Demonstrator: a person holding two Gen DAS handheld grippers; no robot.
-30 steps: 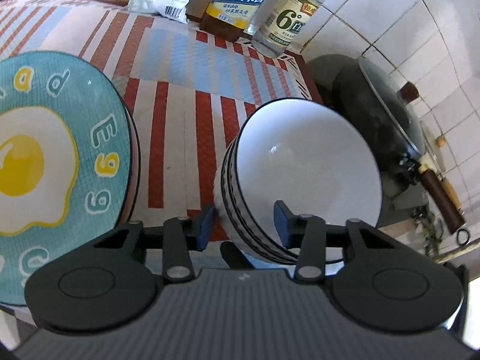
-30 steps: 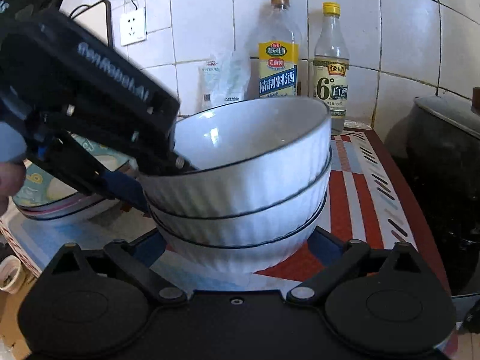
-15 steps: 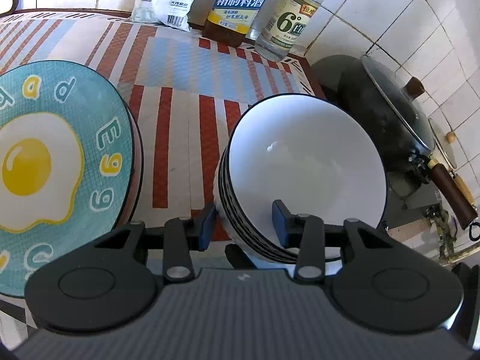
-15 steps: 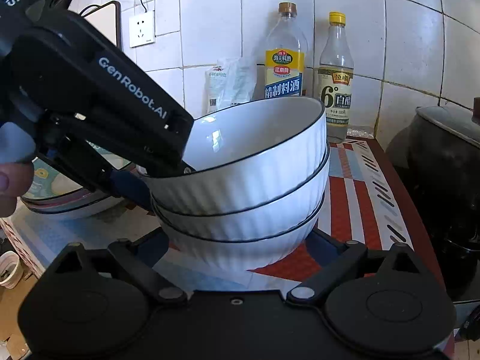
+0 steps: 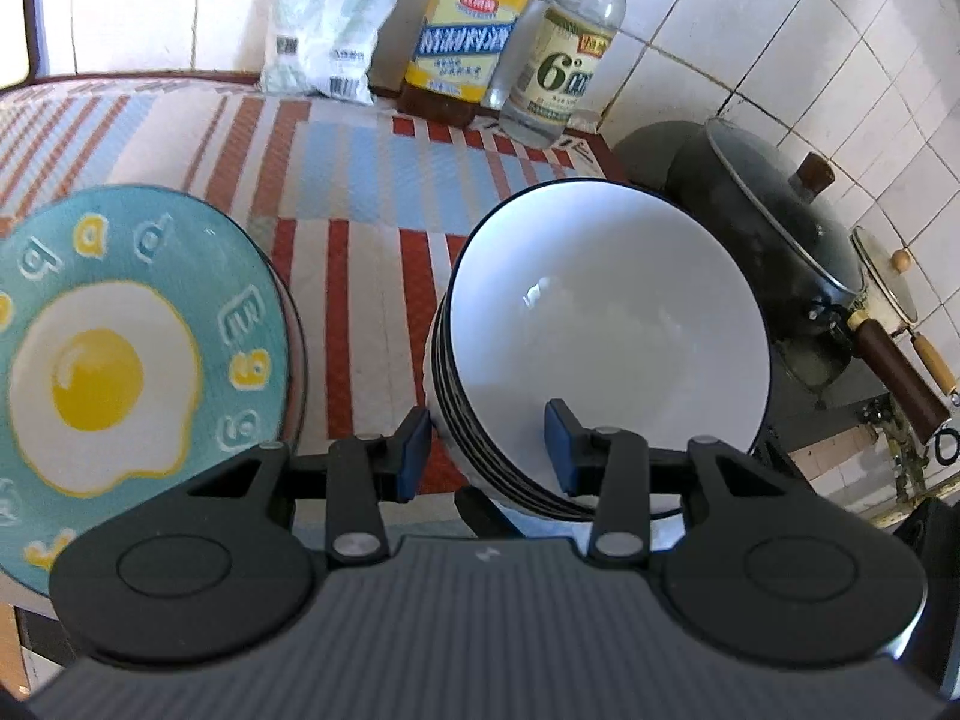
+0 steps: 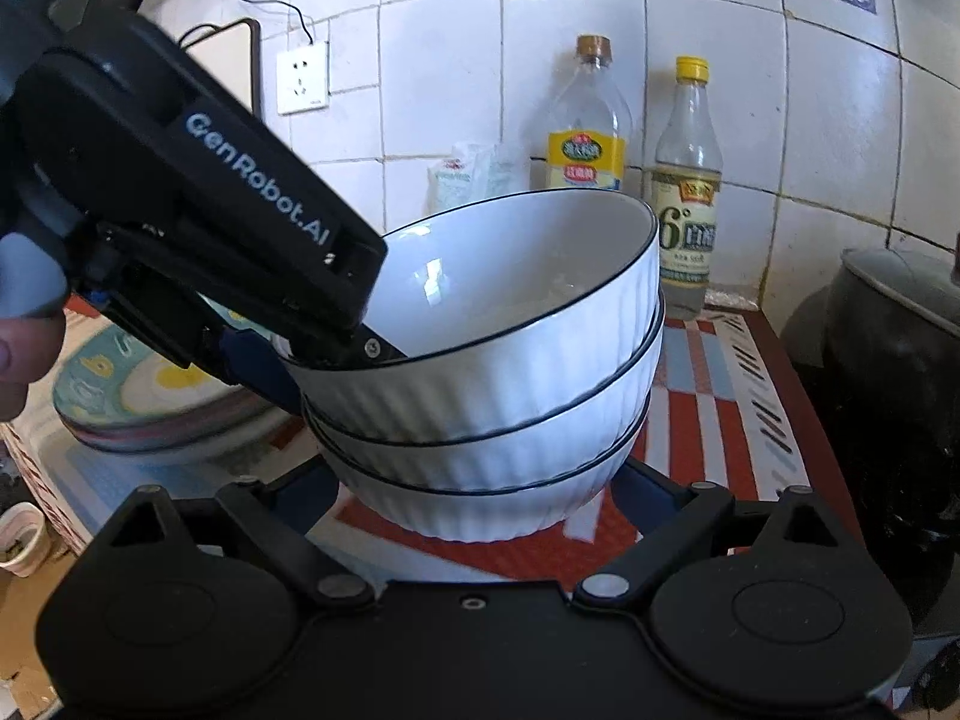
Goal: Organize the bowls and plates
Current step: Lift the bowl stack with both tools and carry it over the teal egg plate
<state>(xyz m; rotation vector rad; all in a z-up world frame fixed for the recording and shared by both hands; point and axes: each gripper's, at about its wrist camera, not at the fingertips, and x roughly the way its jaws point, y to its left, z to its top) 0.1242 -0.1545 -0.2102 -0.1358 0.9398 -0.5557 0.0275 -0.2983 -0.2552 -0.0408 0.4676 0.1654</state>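
Observation:
Three white ribbed bowls (image 6: 510, 396) with dark rims are nested in a stack (image 5: 606, 336) on the striped mat. The top bowl tilts, its left side raised. My left gripper (image 5: 487, 450) is shut on that bowl's rim, one pad inside and one outside; in the right wrist view the left gripper (image 6: 324, 360) comes in from the upper left. My right gripper (image 6: 474, 486) is shut on the lowest bowl, a finger on each side near its base. A teal plate with a fried-egg picture (image 5: 132, 360) tops a plate stack (image 6: 150, 396) left of the bowls.
Two bottles (image 5: 558, 60) (image 6: 585, 144) and a white bag (image 5: 324, 30) stand against the tiled back wall. A black lidded wok (image 5: 774, 234) sits right of the mat. A hand (image 6: 18, 360) holds the left gripper. A small cup (image 6: 21, 540) is at lower left.
Both views have swung a little, so the bottles and back wall sit lower in the pictures. The bowls keep their place between the fingers of both grippers.

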